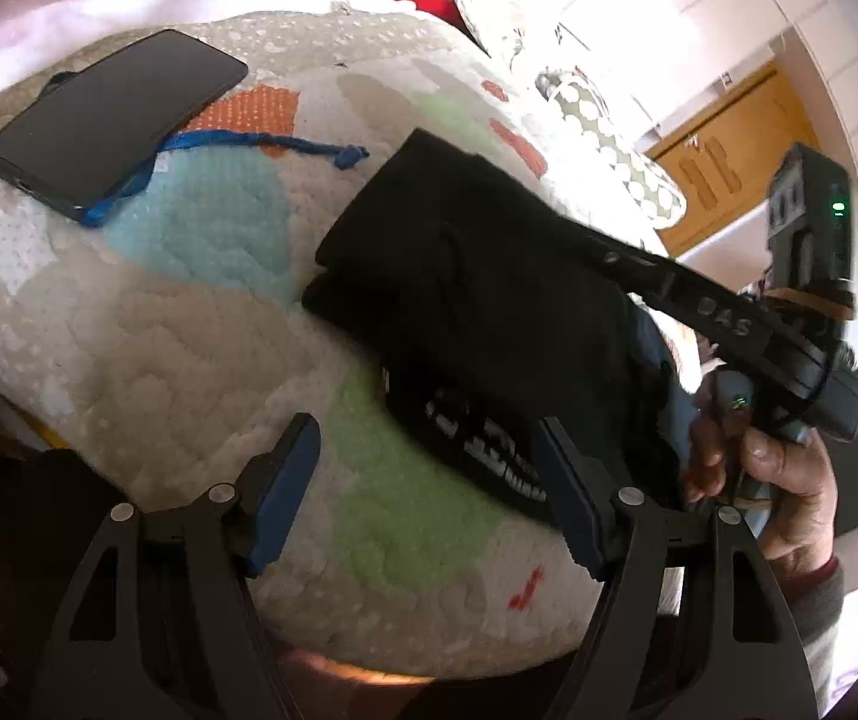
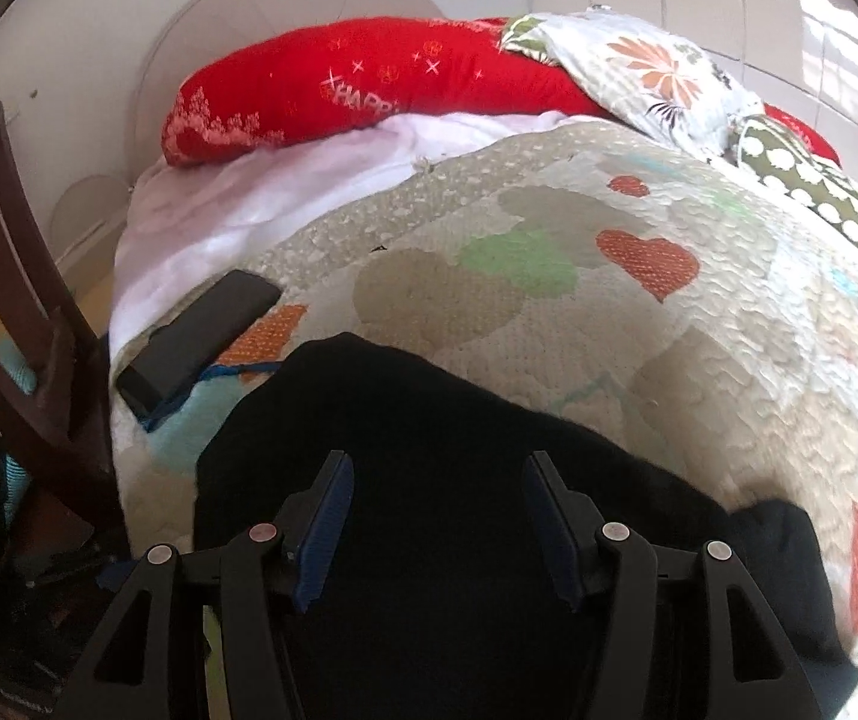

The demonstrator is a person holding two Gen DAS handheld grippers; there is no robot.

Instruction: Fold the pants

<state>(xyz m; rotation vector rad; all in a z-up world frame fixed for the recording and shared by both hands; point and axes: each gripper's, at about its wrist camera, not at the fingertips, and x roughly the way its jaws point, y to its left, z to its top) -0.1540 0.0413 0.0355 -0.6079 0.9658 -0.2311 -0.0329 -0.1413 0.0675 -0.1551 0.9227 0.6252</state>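
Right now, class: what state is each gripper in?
Left gripper: open, holding nothing, over the quilt.
Right gripper: open, above the black pants, not gripping them.

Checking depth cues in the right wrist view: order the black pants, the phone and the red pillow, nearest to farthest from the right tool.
1. Black pants: directly under the right tool.
2. Phone: farther out, on the quilt's left edge.
3. Red pillow: farthest, at the headboard.
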